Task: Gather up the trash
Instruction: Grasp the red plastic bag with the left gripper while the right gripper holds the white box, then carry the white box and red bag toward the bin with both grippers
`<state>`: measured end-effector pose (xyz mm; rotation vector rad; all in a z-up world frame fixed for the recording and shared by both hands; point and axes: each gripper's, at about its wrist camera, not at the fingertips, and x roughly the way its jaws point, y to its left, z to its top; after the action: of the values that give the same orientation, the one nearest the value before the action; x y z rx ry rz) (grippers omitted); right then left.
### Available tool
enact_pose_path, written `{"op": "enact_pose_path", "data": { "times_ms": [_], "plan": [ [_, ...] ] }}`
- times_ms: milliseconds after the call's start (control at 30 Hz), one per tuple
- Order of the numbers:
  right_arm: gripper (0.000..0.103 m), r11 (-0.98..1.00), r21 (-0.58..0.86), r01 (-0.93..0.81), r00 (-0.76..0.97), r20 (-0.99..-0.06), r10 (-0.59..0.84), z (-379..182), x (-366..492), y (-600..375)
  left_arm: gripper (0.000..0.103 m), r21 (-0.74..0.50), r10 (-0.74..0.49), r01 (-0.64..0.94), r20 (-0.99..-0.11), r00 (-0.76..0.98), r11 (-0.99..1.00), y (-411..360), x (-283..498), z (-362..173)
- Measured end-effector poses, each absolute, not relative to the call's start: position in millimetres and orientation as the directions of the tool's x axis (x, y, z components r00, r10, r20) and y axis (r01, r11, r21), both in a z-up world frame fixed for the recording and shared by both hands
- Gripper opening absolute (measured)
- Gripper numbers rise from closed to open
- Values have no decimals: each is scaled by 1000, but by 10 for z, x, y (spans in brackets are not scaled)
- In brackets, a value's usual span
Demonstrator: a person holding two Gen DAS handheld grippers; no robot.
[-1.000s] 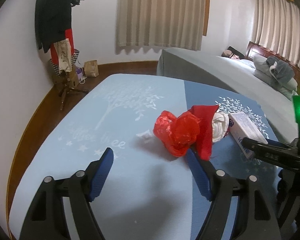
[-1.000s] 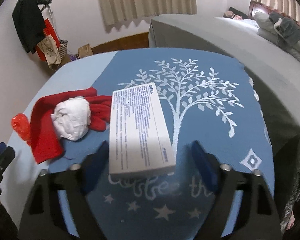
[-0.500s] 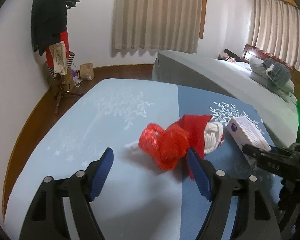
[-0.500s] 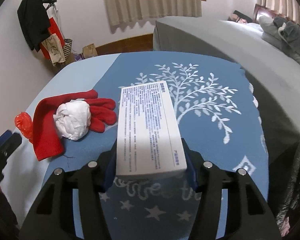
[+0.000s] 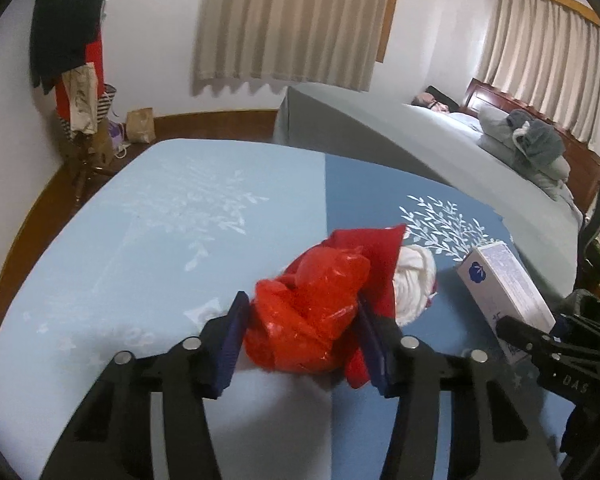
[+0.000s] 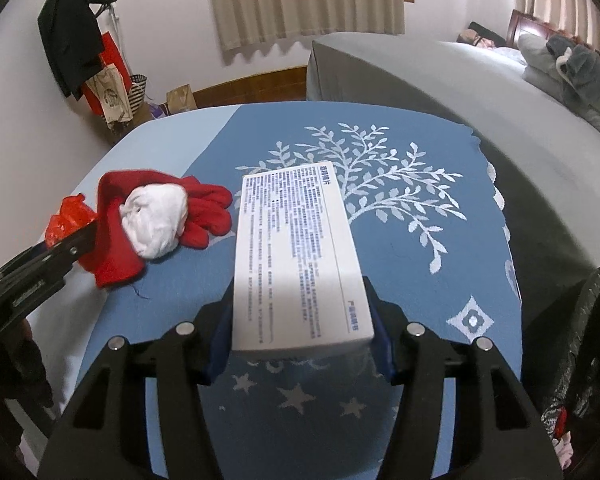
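My left gripper (image 5: 300, 332) is shut on a crumpled red plastic bag (image 5: 312, 320) lying on the blue tablecloth (image 5: 180, 240). Just right of the bag lie a red glove (image 6: 120, 248) and a white paper ball (image 6: 156, 220) resting on it. My right gripper (image 6: 300, 332) is shut on a white printed box (image 6: 296, 256), held by its near end just above the cloth. The box also shows in the left wrist view (image 5: 504, 296), with the right gripper's fingers below it.
A grey-covered bed (image 6: 440, 80) with folded bedding (image 6: 572, 68) stands beyond the table. A coat rack with clothes and bags (image 5: 72, 60) stands at the far left wall. A black bag (image 6: 588, 340) hangs at the table's right edge.
My left gripper moved forward and closed on the red plastic bag. My right gripper closed on the white box, whose near end has risen slightly.
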<state>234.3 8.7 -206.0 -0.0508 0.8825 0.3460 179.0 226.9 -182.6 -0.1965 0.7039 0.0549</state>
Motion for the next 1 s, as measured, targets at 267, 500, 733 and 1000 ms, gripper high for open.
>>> {"op": "enact_pose_path", "data": {
  "times_ms": [267, 500, 733, 1000],
  "plan": [
    [55, 939, 115, -325, 600, -742, 298, -1924, 2270, 47, 44, -155, 17, -138, -602, 798, 978, 2254, 1503, -1650],
    [55, 928, 127, -352, 609, -722, 329, -1761, 2143, 28, 44, -124, 69, -174, -588, 806, 977, 2262, 1171, -1472],
    [55, 922, 131, -365, 612, -713, 343, -1592, 1968, -54, 44, -90, 90, -173, -578, 811, 981, 2107, 1018, -1329],
    [55, 926, 130, -355, 645, -683, 343, -1337, 1742, -322, 44, -74, 56, -116, -552, 832, 990, 1712, 995, -1129]
  ]
}}
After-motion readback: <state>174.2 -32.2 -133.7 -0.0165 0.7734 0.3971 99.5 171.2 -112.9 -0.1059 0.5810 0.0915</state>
